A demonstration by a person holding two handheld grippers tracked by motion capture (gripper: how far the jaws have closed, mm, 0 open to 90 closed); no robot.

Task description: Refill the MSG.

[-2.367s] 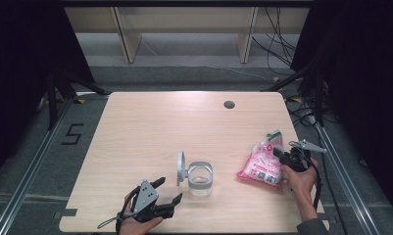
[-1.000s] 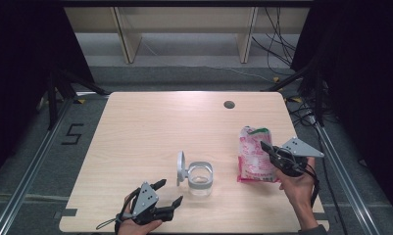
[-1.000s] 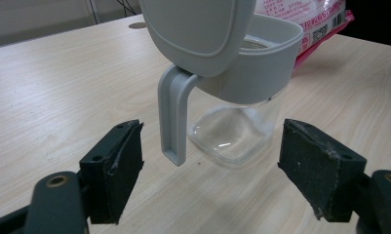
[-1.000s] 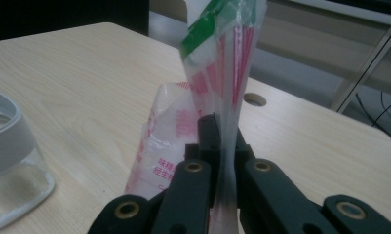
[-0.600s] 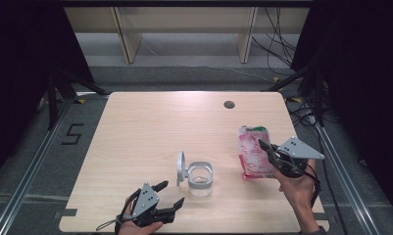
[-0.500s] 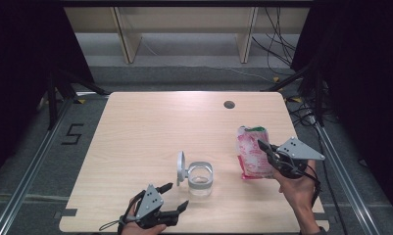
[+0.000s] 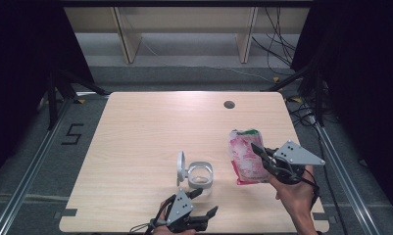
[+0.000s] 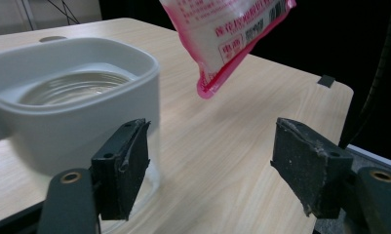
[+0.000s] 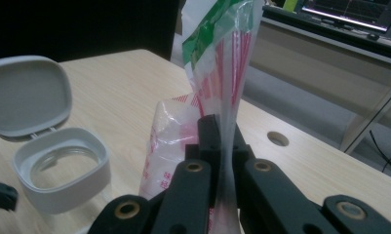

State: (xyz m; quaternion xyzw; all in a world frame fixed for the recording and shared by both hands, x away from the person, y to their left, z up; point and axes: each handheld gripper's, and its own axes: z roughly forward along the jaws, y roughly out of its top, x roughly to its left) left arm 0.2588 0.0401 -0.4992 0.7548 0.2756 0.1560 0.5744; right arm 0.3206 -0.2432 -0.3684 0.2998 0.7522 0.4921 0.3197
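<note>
The bag (image 9: 217, 63) pinched between the right gripper's (image 9: 217, 146) fingers (image 9: 208, 134) is thin, glossy plastic film, crinkled, part clear and part printed pink and green. Beside the left gripper's (image 8: 212, 165) fingers (image 8: 125, 165), whose black pads look matt and rough, the jar (image 8: 71, 117) has a clear, shiny body and a smooth matt grey plastic collar. Its lid (image 9: 27, 92) is the same grey plastic. The table (image 7: 150, 127) is pale wood-grain, satin smooth.

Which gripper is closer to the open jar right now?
Left. The left gripper sits right at the jar, jaws open beside its wall, not gripping. The right gripper is off to the jar's right, clamped on the pink bag, lifted off the table.
</note>
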